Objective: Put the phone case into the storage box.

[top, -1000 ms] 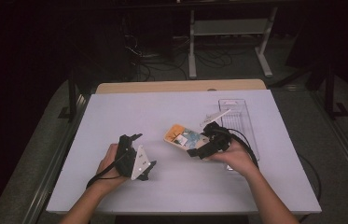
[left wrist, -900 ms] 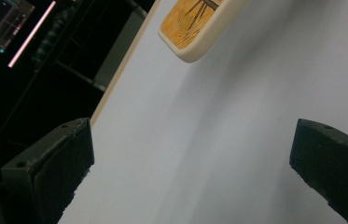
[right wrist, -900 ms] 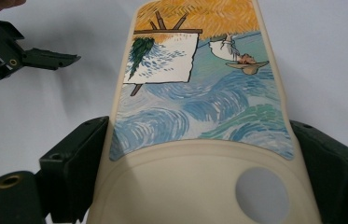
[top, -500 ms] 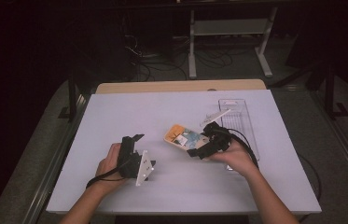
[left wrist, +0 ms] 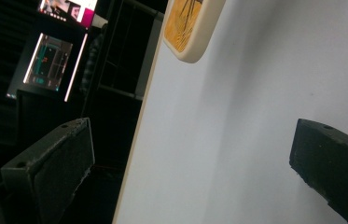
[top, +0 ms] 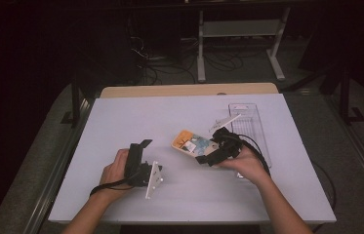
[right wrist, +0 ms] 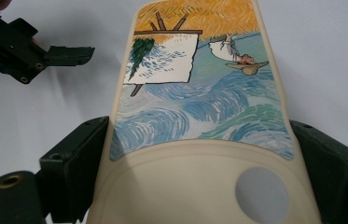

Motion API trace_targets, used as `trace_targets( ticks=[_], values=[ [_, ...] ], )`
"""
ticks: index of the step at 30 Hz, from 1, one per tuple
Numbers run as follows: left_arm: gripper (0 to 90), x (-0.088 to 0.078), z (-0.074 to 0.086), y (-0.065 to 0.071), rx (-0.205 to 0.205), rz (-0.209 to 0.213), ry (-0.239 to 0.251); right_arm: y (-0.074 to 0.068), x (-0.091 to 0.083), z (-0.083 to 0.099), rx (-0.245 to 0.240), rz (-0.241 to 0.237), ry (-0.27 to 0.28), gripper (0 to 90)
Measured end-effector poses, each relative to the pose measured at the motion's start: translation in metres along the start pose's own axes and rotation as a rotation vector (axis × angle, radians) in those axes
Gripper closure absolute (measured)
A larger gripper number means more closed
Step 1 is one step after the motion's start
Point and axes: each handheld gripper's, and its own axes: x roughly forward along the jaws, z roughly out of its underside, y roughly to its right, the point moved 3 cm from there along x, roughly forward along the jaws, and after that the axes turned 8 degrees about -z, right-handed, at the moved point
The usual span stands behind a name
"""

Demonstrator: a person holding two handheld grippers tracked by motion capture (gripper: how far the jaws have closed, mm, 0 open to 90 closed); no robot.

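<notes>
Phone case [right wrist: 199, 116] stays clamped in right gripper [top: 214, 155] fingers; left gripper [top: 138, 163], fingers open, empty, shifted slightly.

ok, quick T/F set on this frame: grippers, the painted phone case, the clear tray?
1. The right gripper grips the phone case between its jaws. True.
2. The left gripper holds the case too. False: its jaws stand apart with bare table between them.
3. The case's picture side faces up. True.
4. The case lies inside the clear tray. False: it sits left of the tray, on the white table.
5. The tray sits at the table's left edge. False: it is on the right side.
</notes>
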Motion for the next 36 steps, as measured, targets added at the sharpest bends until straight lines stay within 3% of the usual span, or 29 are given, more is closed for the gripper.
trace_targets(
  ticks=[3,17,29,36],
  values=[
    [0.0,0.000,-0.002,0.002,0.042,-0.014,0.010,0.000,0.000,0.000,-0.001,0.001,-0.001,10.8],
    [0.0,-0.001,-0.008,0.003,0.123,-0.067,0.024,-0.003,-0.001,-0.003,-0.018,0.030,0.011,10.7],
    [0.0,-0.001,-0.018,0.007,0.156,-0.104,0.049,-0.017,0.009,-0.012,-0.047,-0.019,0.008,10.7],
    [5.1,-0.002,-0.025,0.009,0.190,-0.148,0.064,-0.026,0.018,-0.016,-0.051,-0.040,-0.007,10.7]
  ],
)
